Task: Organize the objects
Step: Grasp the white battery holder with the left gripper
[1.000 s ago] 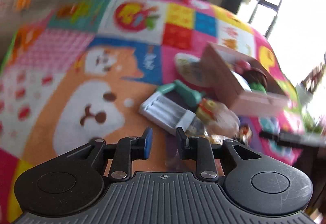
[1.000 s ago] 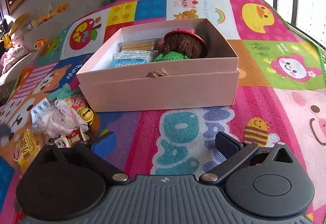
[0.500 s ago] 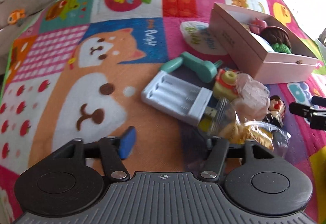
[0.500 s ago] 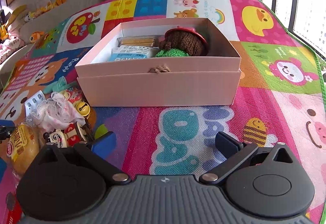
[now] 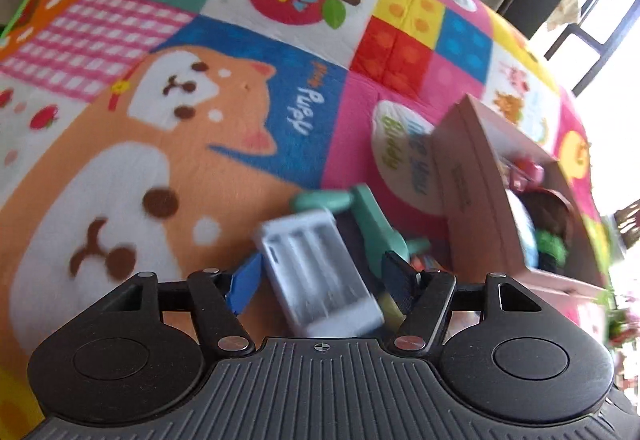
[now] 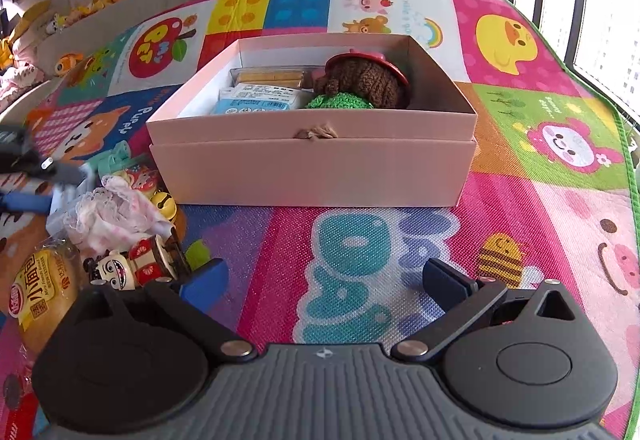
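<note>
The left tool [image 5: 320,286] straddles the white battery case [image 5: 320,272] with fingers wide, positioned to grip it for the pink box [image 6: 312,156] ahead to its right, while the right tool [image 6: 326,280] hovers wide and empty before that box.

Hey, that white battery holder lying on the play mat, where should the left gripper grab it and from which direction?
Grip the white battery holder across its two long side walls, coming from its near short end, where the left gripper already straddles it with jaws open. It lies flat with its long axis running away from the gripper, so the narrow width fits between the fingers. The green toy crowds its far right side.
</note>
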A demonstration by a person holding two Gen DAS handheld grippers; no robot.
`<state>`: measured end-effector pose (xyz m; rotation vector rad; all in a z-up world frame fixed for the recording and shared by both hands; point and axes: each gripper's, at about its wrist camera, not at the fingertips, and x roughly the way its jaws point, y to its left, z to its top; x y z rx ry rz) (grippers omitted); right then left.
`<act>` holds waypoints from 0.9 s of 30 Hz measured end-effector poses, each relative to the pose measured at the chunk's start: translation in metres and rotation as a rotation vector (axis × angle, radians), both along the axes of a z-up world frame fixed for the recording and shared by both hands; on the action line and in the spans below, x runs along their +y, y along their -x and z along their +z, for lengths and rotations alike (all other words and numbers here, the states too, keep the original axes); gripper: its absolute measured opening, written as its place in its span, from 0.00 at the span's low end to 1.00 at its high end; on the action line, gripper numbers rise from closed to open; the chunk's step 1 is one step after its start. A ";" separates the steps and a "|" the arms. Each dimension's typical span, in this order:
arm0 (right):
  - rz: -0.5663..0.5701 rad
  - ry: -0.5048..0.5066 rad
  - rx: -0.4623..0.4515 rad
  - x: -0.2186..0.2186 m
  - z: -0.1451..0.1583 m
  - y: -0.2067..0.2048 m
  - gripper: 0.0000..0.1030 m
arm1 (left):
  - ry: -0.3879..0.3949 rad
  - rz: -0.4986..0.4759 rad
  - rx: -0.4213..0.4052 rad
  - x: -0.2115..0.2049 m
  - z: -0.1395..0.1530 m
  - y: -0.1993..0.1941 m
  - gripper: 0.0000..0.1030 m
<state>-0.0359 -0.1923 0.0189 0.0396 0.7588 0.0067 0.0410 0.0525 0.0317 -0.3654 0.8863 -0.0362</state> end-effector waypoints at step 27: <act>0.008 0.014 0.010 0.002 0.000 -0.001 1.00 | -0.347 -0.226 -0.136 -0.005 -0.013 0.010 0.52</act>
